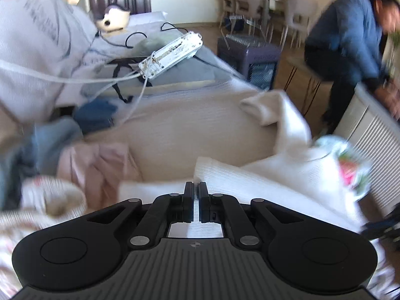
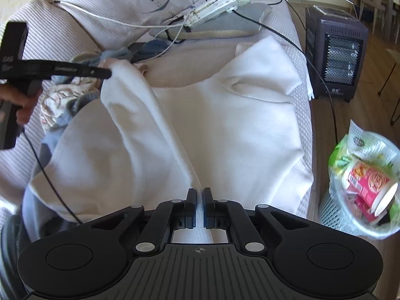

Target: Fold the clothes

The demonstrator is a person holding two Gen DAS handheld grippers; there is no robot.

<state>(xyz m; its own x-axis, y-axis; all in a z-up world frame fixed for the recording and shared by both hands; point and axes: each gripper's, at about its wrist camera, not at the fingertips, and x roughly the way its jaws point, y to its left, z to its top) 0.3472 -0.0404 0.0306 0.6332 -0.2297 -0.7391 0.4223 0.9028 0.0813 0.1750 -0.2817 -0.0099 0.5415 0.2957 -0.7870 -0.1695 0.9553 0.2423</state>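
Observation:
A white ribbed garment (image 2: 225, 125) lies spread over the sofa seat, a sleeve (image 2: 265, 75) folded toward the back right. My right gripper (image 2: 199, 192) is shut on its near edge, cloth pinched between the jaws. My left gripper (image 2: 106, 73) shows at the left of the right wrist view, shut on another edge of the garment and lifting it into a ridge. In the left wrist view the left gripper (image 1: 196, 187) is shut on the white cloth (image 1: 275, 175).
A pile of other clothes (image 2: 70, 100) lies at the sofa's left. A power strip (image 2: 212, 7) with cables rests on a grey cushion (image 2: 225, 25). A heater (image 2: 335, 52) and a lined waste basket (image 2: 362, 182) stand on the floor to the right. A person (image 1: 350, 40) bends nearby.

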